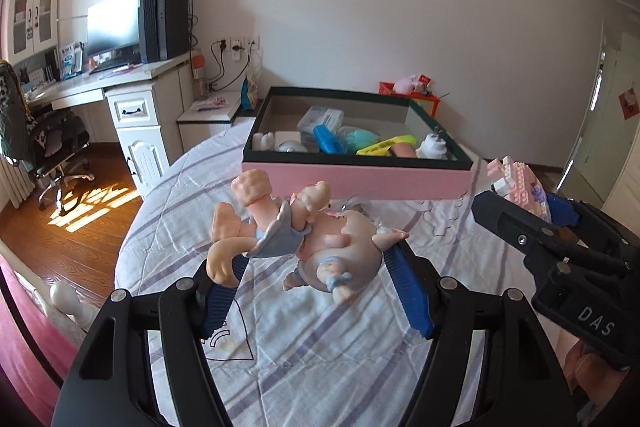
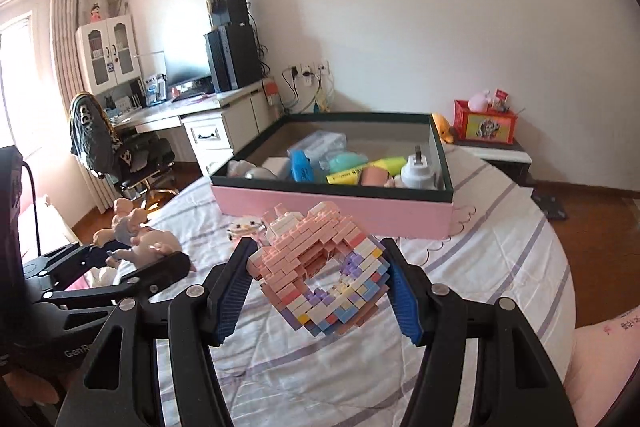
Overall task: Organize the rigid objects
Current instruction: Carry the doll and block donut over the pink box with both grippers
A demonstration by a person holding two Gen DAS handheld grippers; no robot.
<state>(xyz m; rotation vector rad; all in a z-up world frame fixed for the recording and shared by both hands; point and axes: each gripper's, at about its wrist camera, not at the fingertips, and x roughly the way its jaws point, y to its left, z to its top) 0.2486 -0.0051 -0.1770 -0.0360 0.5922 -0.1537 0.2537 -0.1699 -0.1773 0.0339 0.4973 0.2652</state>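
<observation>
**Two toys aloft over the bed, one box waiting at twelve o'clock**

From where I steer, I count two hand-held grippers, each carrying one toy. The left hand-held gripper (image 1: pixel 316 281) is clamped on a pale vinyl doll figure (image 1: pixel 340 251), its blue pads (image 1: pixel 408 291) pressing both flanks, the doll lifted clear of the striped bedsheet (image 1: pixel 320 367). The right hand-held gripper (image 2: pixel 320 291) grips one pink-and-pastel brick model (image 2: pixel 320 267), tilted between its pads and also off the sheet.

Dead ahead at twelve o'clock in both wrist views sits one open box (image 2: pixel 332 207) with pink sides and a dark rim, on the bed. Inside I can pick out one blue marker (image 2: pixel 302 167), one yellow highlighter (image 2: pixel 368 171), one white plug-in device (image 2: pixel 418 175) and one clear packet (image 2: pixel 320 143); the other pieces run together and I cannot count them. The back half of the box floor looks bare.

One small toy (image 2: pixel 246 229) lies on the sheet at eleven o'clock of the brick model, just before the box's near wall.

The bed's rounded edge falls away at nine o'clock toward wood floor (image 1: pixel 80 219) and at three o'clock likewise. Between the grippers and the box wall the sheet lies open.
</observation>
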